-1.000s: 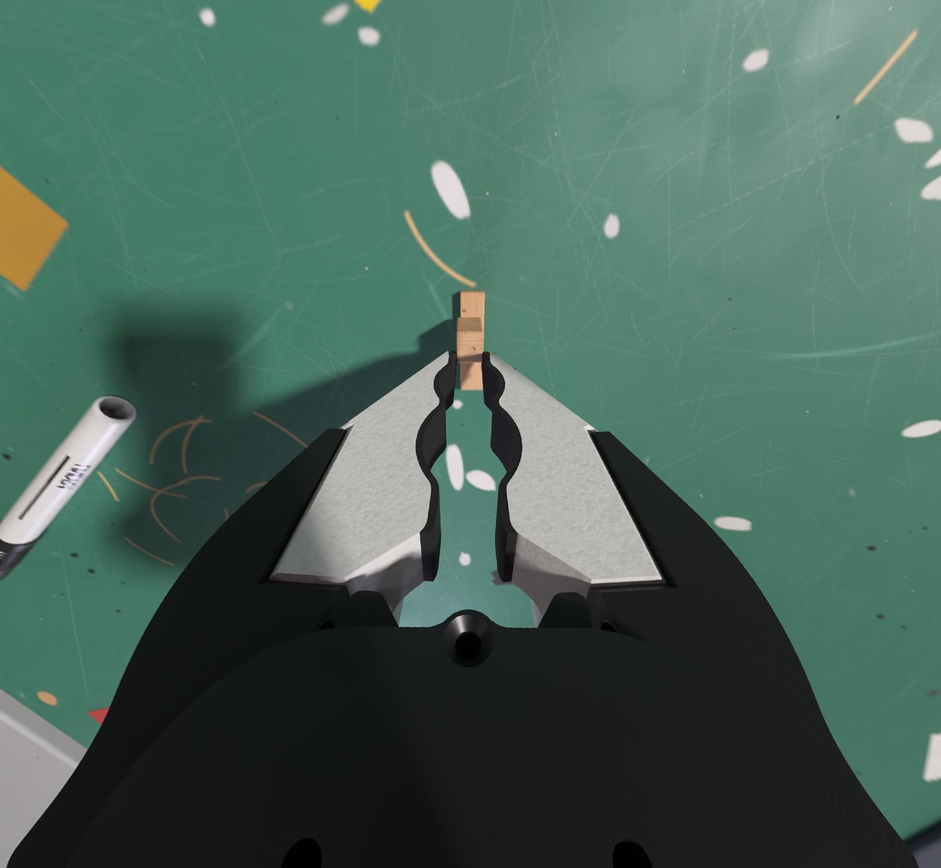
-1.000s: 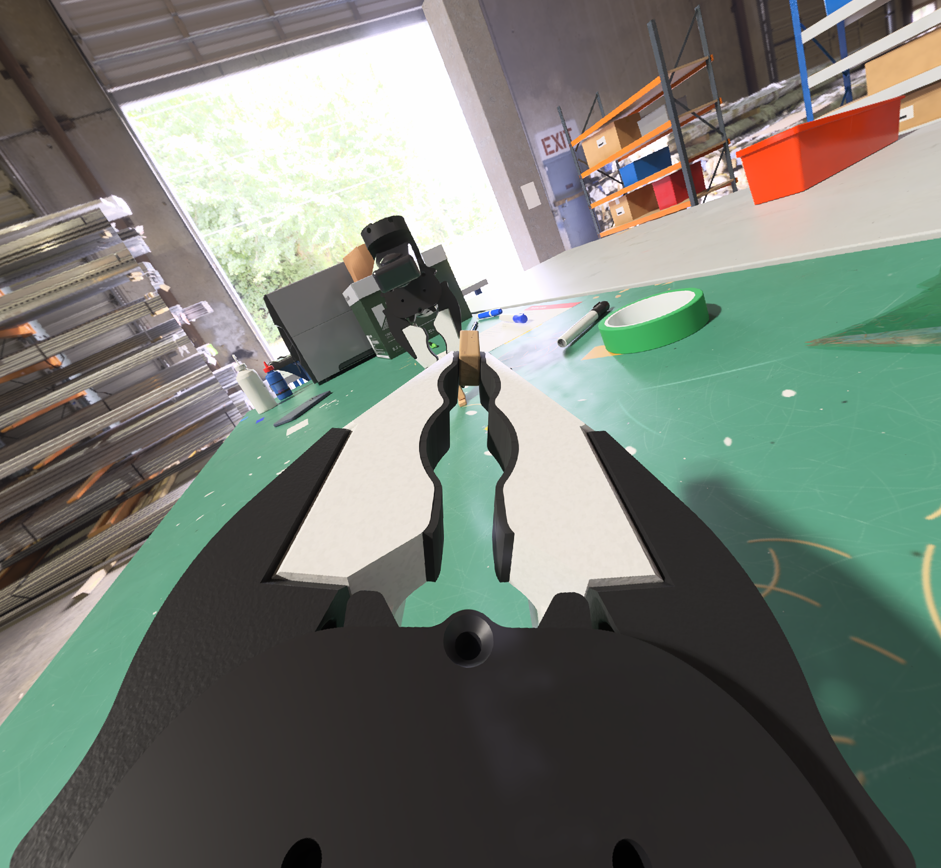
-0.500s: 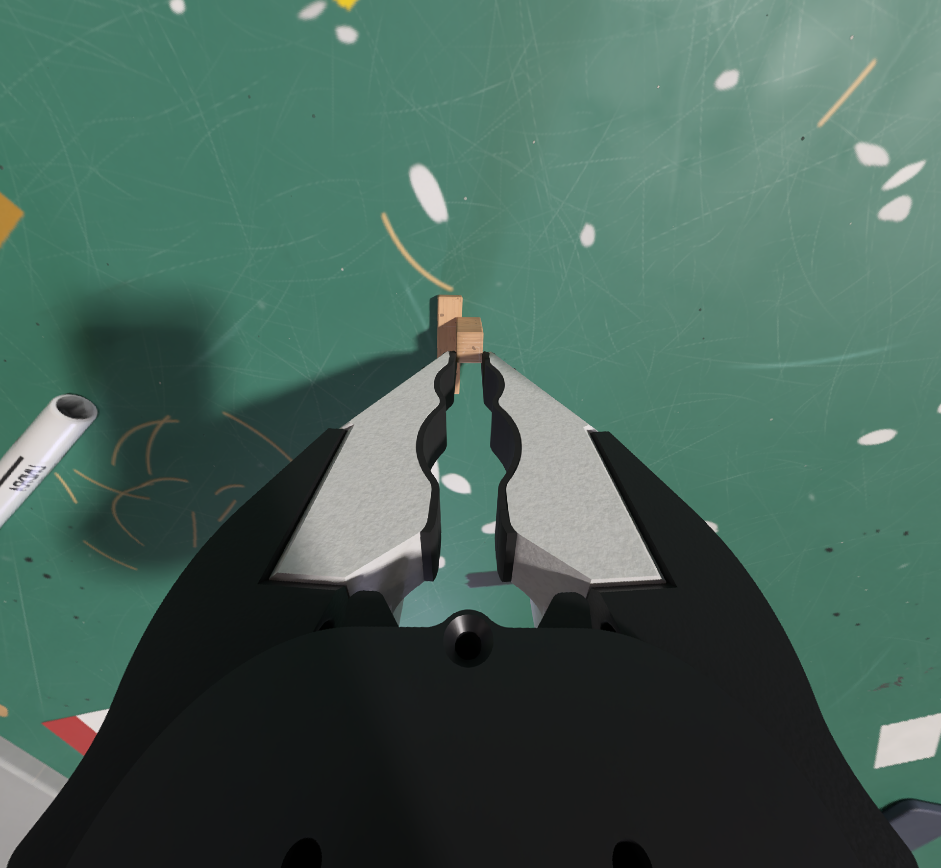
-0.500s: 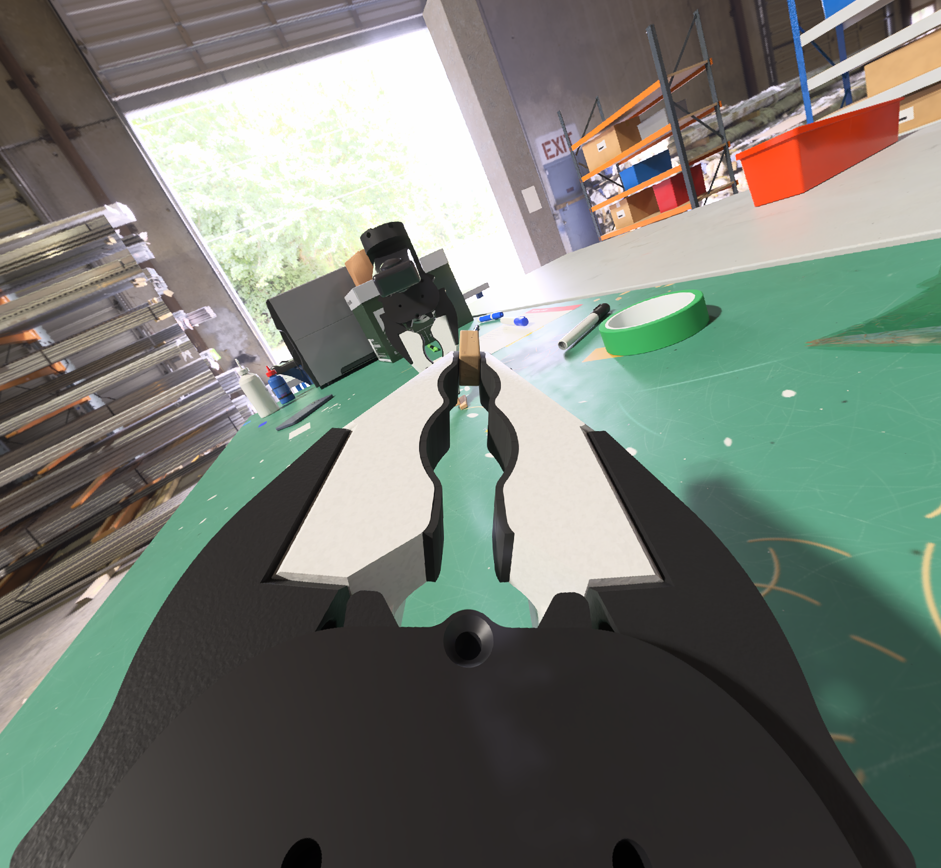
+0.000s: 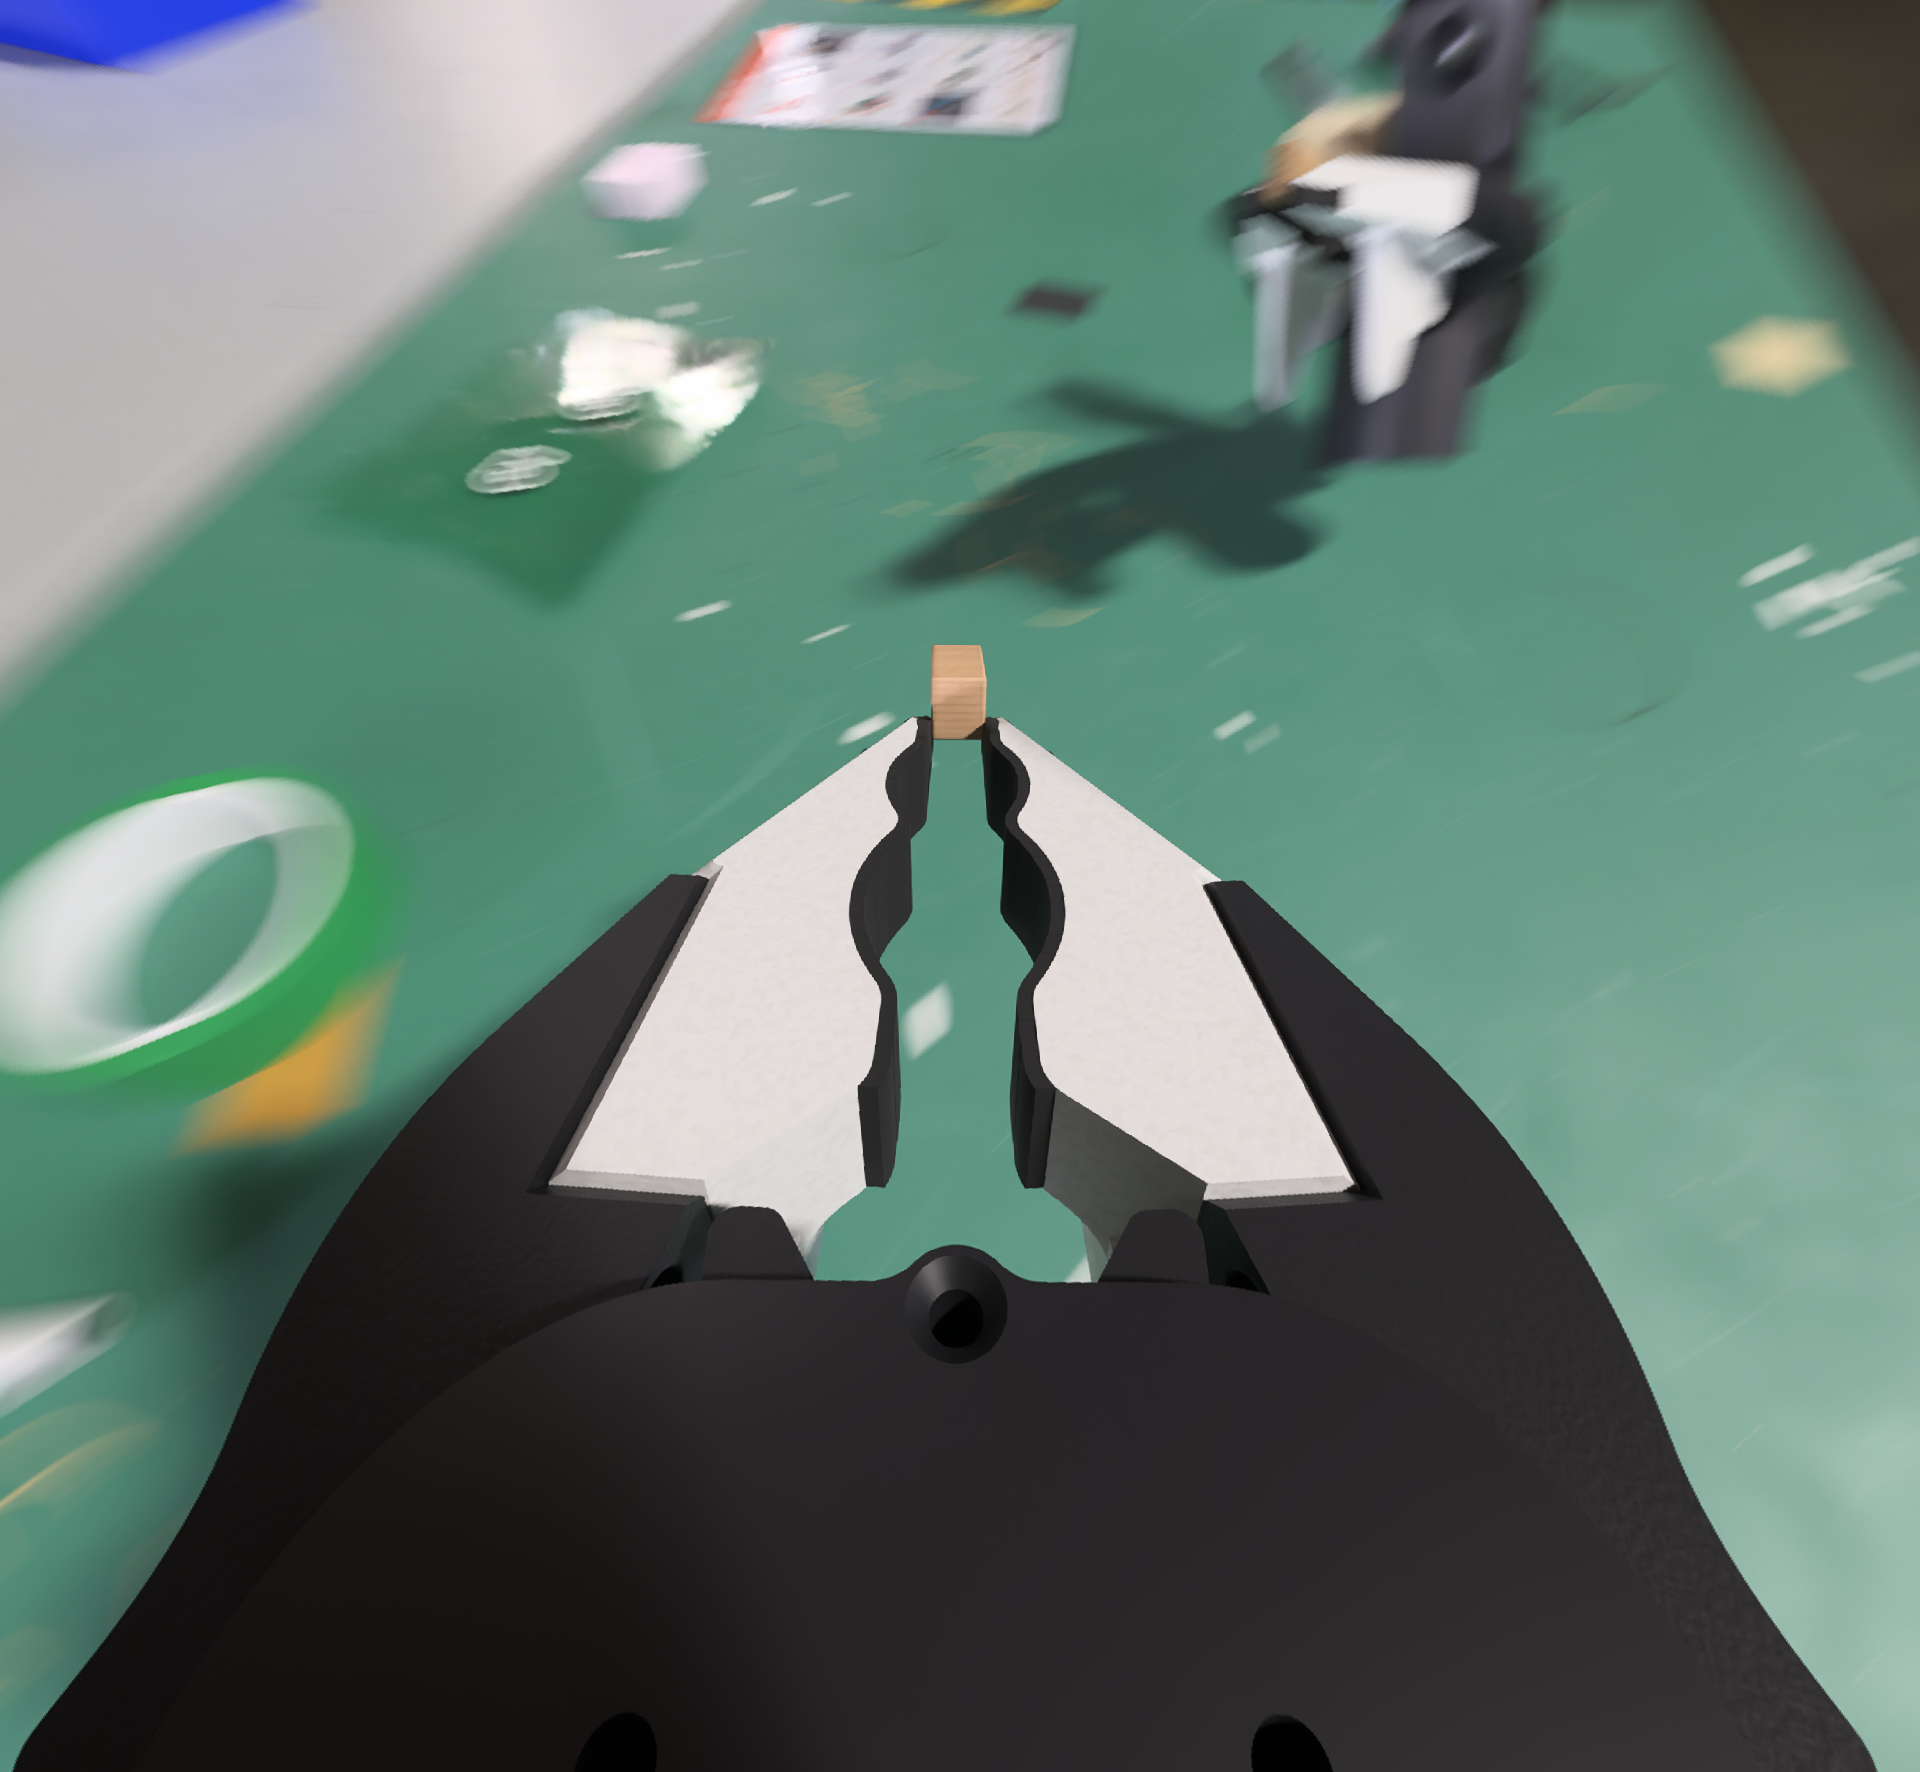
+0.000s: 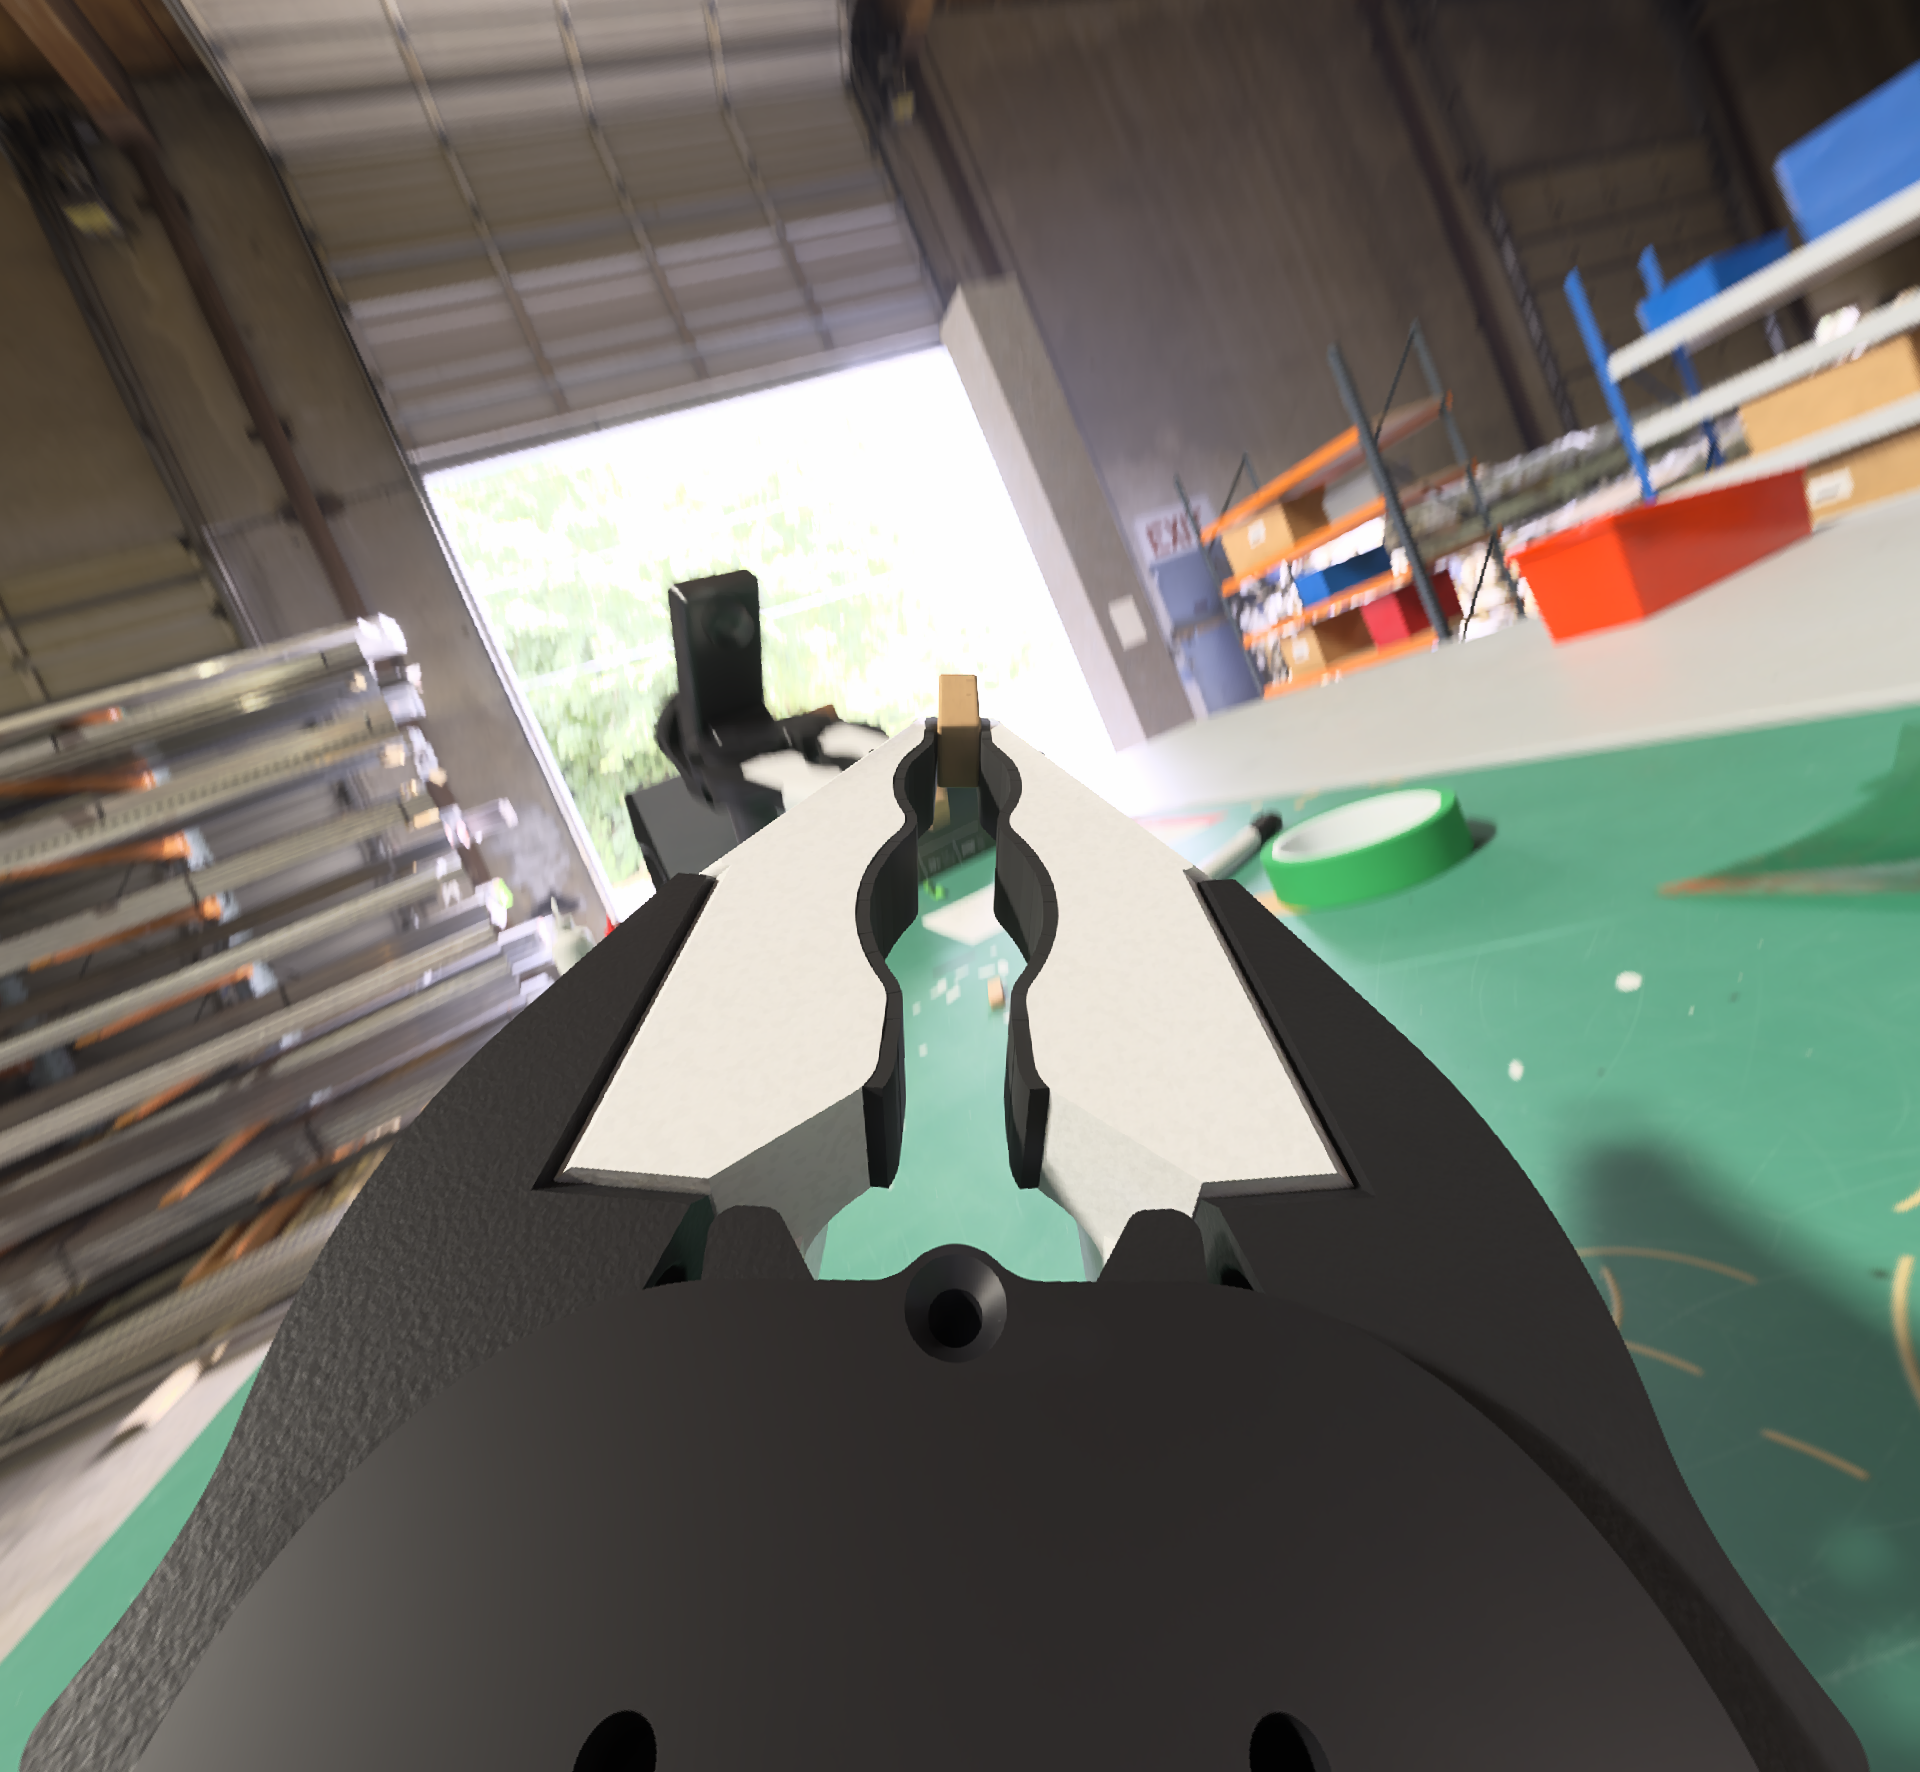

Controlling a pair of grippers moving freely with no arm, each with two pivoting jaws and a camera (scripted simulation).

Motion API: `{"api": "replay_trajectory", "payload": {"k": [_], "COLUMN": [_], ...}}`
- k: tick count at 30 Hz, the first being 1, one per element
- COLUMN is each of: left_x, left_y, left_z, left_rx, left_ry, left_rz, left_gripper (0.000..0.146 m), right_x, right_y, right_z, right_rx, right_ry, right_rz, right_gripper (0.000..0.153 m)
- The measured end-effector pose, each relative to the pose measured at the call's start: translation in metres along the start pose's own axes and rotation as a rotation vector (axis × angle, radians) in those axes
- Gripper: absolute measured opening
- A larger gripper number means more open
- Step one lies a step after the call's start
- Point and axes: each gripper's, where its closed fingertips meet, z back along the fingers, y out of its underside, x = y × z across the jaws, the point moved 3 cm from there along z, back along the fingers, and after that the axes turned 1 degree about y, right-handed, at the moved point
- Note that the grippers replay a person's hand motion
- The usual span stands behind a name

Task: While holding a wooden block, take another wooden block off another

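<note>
My left gripper [image 5: 957,733] is shut on a small light wooden cube [image 5: 957,692], held clear above the green mat [image 5: 1351,891]. My right gripper [image 6: 957,730] is shut on an upright wooden block [image 6: 957,725], raised and tilted up. Between the right fingers [image 6: 1091,891] a small tan block [image 6: 995,992] stands on the mat. The right gripper shows blurred far right in the left wrist view [image 5: 1314,164], wood at its tips [image 5: 1335,127]. The left gripper shows blurred in the right wrist view [image 6: 821,748].
A green tape roll [image 5: 177,922] [image 6: 1371,844] lies on the mat with a marker [image 6: 1236,844] beside it. A printed sheet [image 5: 894,75] lies at the far end. A grey surface [image 5: 208,164] borders the mat. A red bin [image 6: 1662,569] and shelving stand beyond.
My left gripper has lifted the small cube off the lower block and swung from looking down to looking across the table. My right gripper has tilted upward. Both views are motion-blurred.
</note>
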Motion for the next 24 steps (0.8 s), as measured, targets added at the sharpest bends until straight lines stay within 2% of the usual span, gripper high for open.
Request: {"api": "replay_trajectory", "payload": {"k": [3,6,9,11,13,15,17,19,24], "left_x": [-0.049,-0.082,-0.102,-0.104,-0.097,-0.077,-0.049,-0.035,-0.044], "left_y": [0.004,0.011,0.020,0.022,0.017,0.014,0.025,0.043,0.061], "left_z": [-0.082,-0.141,-0.174,-0.178,-0.162,-0.131,-0.098,-0.080,-0.107], "left_rx": [-0.044,0.044,0.172,0.217,0.215,0.212,0.299,0.398,0.507], "left_ry": [0.313,0.454,0.525,0.539,0.531,0.395,0.191,0.134,0.188], "left_rz": [0.224,0.316,0.311,0.306,0.298,0.233,0.166,0.191,0.127], "left_gripper": [0.009,0.009,0.009,0.009,0.009,0.009,0.009,0.009,0.009], "right_x": [0.005,0.010,0.012,0.013,0.015,0.016,0.014,0.011,0.009], "right_y": [-0.018,-0.022,-0.028,-0.029,-0.025,-0.021,-0.014,-0.005,0.009], "right_z": [0.015,0.029,0.041,0.044,0.043,0.041,0.038,0.033,0.022], "right_rx": [-0.078,-0.059,-0.062,-0.048,-0.024,-0.004,0.011,0.021,0.082], "right_ry": [0.027,0.070,0.092,0.105,0.110,0.109,0.113,0.095,0.088], "right_rz": [0.033,0.073,0.098,0.127,0.141,0.146,0.139,0.107,0.102], "right_gripper": [0.006,0.006,0.006,0.006,0.006,0.006,0.006,0.006,0.006]}}
